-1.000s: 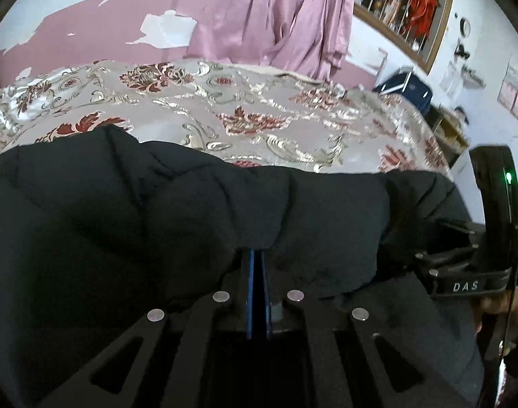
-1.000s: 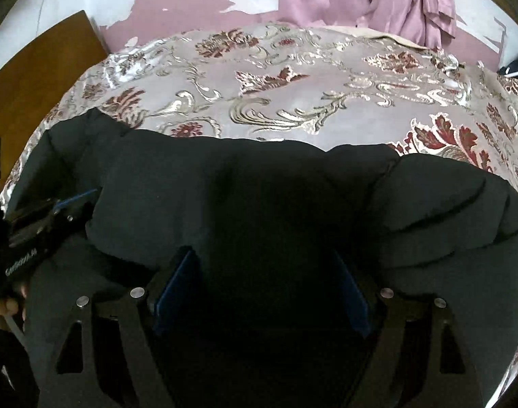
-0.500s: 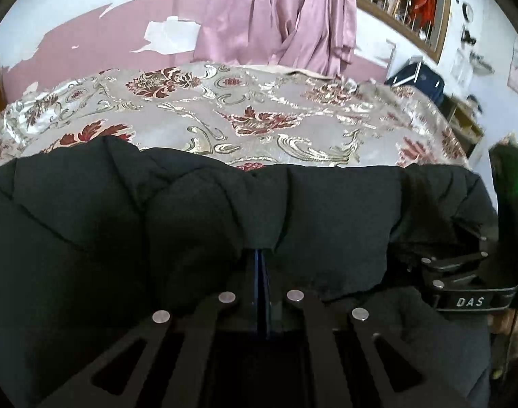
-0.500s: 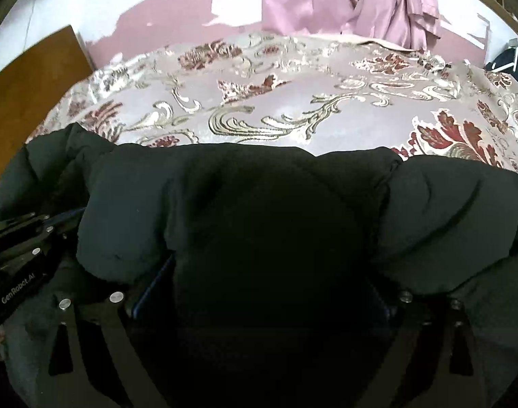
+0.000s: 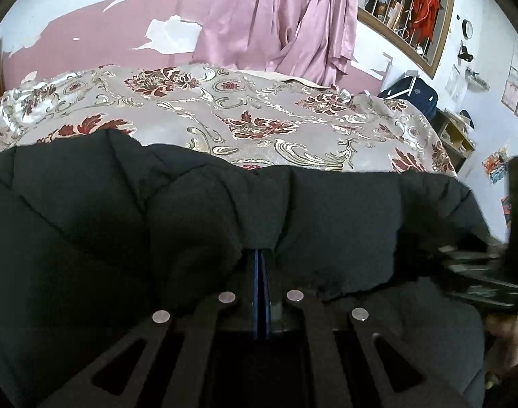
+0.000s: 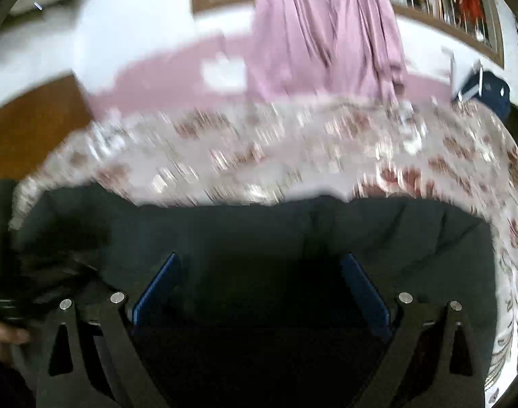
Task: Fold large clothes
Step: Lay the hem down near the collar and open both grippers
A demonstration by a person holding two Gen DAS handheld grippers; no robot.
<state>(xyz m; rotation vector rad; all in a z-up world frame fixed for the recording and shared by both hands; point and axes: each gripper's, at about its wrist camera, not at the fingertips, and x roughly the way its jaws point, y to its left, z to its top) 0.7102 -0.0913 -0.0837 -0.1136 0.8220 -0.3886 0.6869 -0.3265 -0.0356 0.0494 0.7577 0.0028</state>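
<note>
**Black frames, blue pads**

Left gripper (image 5: 260, 285): matte black linkage arms with slotted cut-outs, four round silver rivets, thin blue pads (image 5: 258, 282) on the jaws. Right gripper (image 6: 260, 285) — same black arms, silver rivets, broad blue pads (image 6: 157, 285); seen from the left camera, it carries a green light.

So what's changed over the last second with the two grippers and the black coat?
The right gripper has just opened wider, letting go of the black coat, and its view has tipped up. The left gripper stays clamped on a fold; the coat still lies on the floral bedspread.
</note>
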